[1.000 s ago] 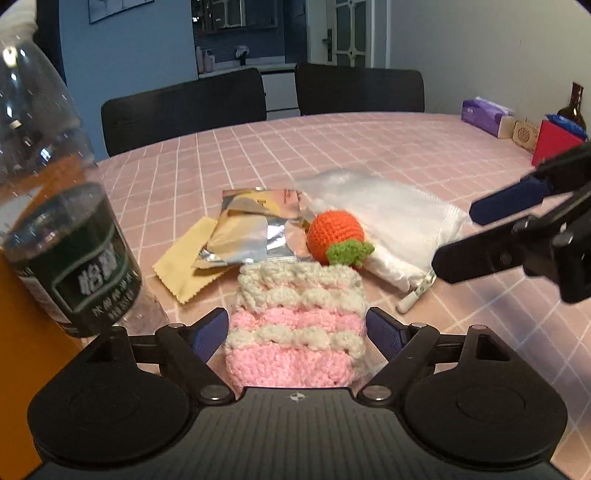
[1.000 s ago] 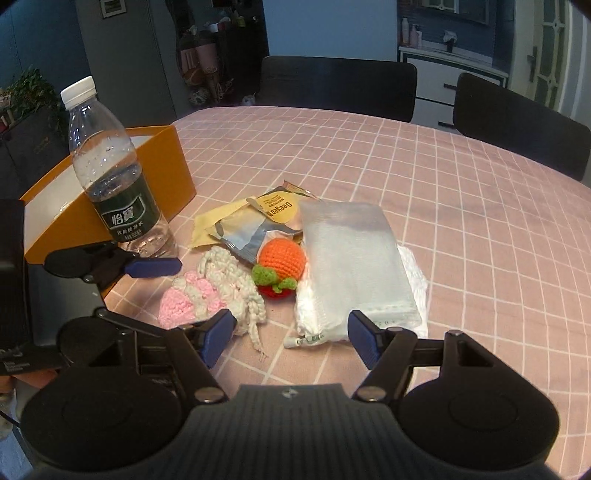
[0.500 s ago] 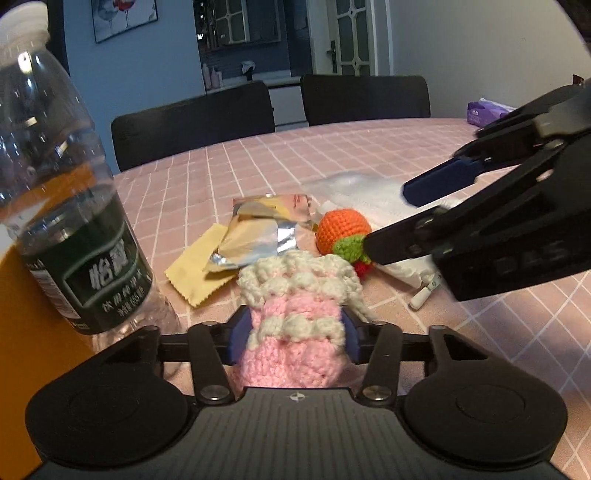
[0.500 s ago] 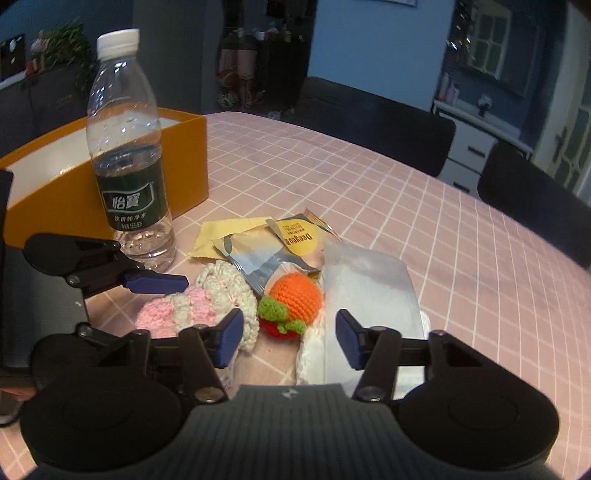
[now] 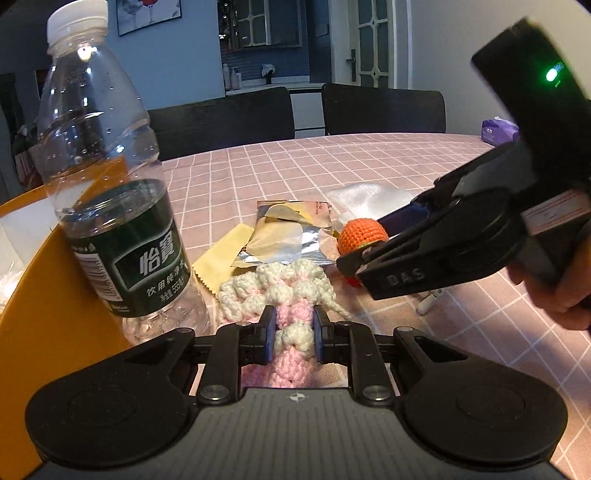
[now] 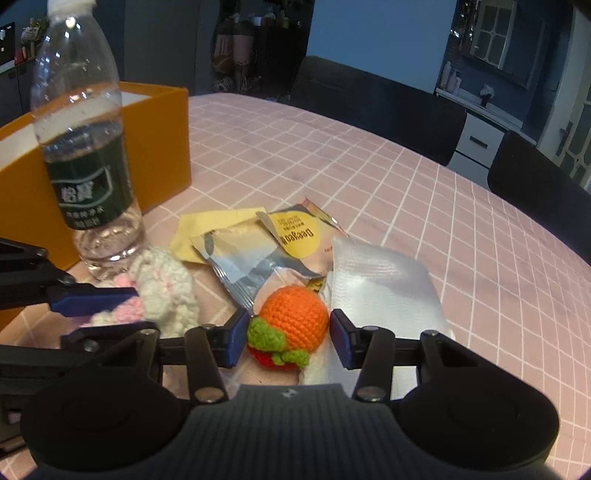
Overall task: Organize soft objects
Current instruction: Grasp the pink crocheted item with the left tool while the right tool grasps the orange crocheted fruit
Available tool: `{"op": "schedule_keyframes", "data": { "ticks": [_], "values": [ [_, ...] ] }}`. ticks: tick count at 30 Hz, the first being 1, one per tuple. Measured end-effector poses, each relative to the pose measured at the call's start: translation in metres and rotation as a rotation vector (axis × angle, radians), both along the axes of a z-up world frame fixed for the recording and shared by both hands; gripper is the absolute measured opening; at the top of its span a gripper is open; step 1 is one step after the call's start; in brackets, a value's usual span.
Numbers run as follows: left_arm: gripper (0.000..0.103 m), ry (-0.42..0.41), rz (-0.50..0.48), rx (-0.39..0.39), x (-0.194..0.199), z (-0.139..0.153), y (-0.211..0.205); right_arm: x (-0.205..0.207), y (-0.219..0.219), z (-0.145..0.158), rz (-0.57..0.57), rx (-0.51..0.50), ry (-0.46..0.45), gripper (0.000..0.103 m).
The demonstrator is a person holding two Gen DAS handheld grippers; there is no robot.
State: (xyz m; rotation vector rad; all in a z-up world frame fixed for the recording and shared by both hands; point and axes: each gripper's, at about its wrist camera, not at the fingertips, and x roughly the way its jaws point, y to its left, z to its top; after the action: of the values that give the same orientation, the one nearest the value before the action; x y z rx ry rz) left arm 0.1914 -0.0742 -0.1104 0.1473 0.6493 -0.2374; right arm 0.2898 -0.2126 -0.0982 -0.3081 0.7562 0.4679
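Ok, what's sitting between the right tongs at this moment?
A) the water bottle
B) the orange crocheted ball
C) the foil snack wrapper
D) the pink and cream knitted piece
B: in the right wrist view the orange crocheted ball lies between the right tongs, whose pads flank it with small gaps on both sides.

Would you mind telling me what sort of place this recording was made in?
Most likely a home dining room: a table under a pink checked tablecloth, dark dining chairs pulled up to it, and a framed picture on the blue wall.
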Motion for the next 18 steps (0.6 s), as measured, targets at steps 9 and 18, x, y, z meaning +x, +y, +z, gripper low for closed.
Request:
{"op": "schedule_keyframes", "data": {
  "ticks": [9, 18],
  "values": [
    [0.021, -0.005, 0.015, -0.050, -0.012, 0.009, 0.010, -0.013, 0.003, 0.017, 0.008, 0.008, 0.005, 0.041],
    [0.020, -0.057, -0.018, -0.104, -0.044, 0.039, 0.014, -0.050, -0.006, 0.050, -0.005, 0.059, 0.073, 0.041]
  ]
}}
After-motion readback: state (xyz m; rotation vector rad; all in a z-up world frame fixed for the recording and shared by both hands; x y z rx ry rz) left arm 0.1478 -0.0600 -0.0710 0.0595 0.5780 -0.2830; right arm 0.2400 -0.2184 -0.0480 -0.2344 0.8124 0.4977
